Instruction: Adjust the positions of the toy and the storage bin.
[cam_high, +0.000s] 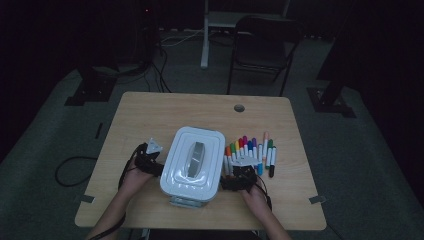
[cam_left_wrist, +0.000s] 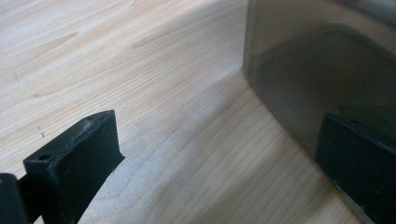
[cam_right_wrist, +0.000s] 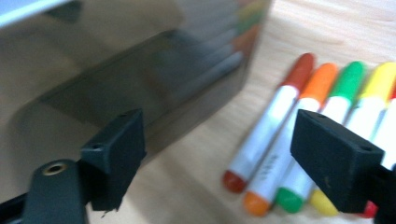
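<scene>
A white lidded box (cam_high: 194, 162) with a grey handle on top stands in the middle of the wooden table (cam_high: 150, 115). To its right lies a row of several coloured markers (cam_high: 250, 150). My left gripper (cam_high: 156, 166) sits at the box's left side. In the left gripper view its jaws stand open (cam_left_wrist: 215, 163) over bare wood, with the right one close to the box's smoky wall (cam_left_wrist: 317, 70). My right gripper (cam_high: 227, 182) is at the box's right side, open (cam_right_wrist: 224, 158), between the box wall (cam_right_wrist: 116, 70) and the red and orange markers (cam_right_wrist: 280, 135), holding nothing.
A round cable hole (cam_high: 239, 107) is near the table's far edge. Behind the table stand a dark folding chair (cam_high: 262, 47) and a white desk leg (cam_high: 205, 35). Cables (cam_high: 70, 170) lie on the grey floor at the left.
</scene>
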